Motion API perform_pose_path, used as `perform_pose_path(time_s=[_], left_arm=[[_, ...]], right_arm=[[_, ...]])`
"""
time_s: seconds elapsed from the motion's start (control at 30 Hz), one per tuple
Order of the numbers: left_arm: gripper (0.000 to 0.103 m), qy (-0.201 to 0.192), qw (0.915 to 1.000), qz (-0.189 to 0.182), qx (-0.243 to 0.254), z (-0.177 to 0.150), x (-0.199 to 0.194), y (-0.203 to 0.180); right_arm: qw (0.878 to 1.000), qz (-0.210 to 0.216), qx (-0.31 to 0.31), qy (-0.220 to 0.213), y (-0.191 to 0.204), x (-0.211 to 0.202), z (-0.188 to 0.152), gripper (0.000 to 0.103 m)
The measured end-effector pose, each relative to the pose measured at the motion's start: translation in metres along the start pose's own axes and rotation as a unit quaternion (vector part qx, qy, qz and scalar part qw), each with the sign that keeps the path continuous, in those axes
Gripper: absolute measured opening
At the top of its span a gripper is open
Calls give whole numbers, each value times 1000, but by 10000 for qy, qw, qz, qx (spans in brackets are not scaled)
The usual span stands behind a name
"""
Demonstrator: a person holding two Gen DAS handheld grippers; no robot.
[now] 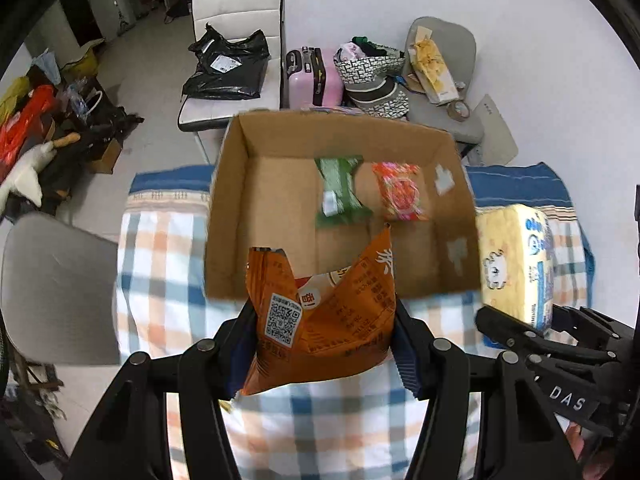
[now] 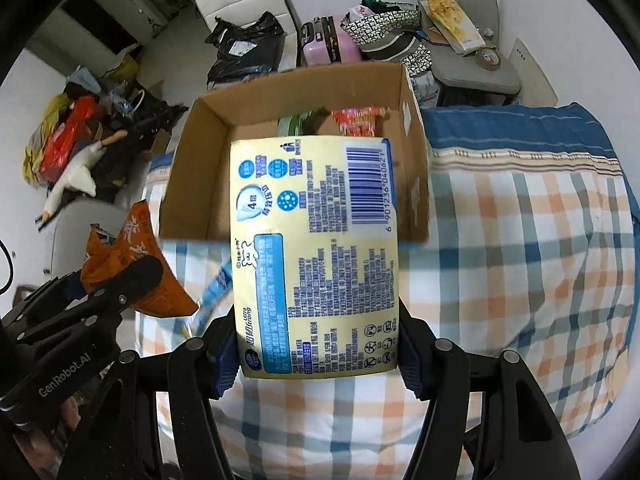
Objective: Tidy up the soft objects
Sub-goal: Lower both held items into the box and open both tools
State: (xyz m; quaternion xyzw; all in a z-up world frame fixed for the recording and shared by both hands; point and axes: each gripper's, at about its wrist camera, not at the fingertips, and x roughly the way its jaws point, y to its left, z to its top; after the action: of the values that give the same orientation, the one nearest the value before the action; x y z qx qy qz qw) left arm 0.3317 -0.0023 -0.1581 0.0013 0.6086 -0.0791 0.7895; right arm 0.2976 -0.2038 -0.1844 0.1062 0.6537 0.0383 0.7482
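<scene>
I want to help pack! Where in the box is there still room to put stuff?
The cardboard box has bare floor along its left wall and near edge. Its far right corner is crowded: a green packet and a red packet lie there side by side.

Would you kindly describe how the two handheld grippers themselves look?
Both are matte black linkage frames with round silver-grey pivot pins and ribbed dark-blue finger pads. The right gripper carries white "DAS" lettering on its body; the left gripper reads "GenRobot.AI". No cables or sleeves are visible.
</scene>
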Motion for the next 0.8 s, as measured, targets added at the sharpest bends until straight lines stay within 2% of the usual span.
perform_pose_path(time_s=[0.3, 0.47, 0.63, 0.8], left_arm=[[57, 579, 9980, 248, 109, 86, 76, 26], [57, 916, 9951, 344, 168, 116, 127, 32], [57, 1302, 9907, 350, 176, 134, 175, 36], [57, 1528, 9874, 344, 217, 143, 207, 37]], right_arm=[[9978, -188, 419, 469, -12, 73, 75, 66], [9950, -428, 516, 742, -14, 118, 101, 66], [9923, -587, 544, 945, -18, 157, 112, 66], [9891, -667, 564, 1184, -22, 186, 107, 66]])
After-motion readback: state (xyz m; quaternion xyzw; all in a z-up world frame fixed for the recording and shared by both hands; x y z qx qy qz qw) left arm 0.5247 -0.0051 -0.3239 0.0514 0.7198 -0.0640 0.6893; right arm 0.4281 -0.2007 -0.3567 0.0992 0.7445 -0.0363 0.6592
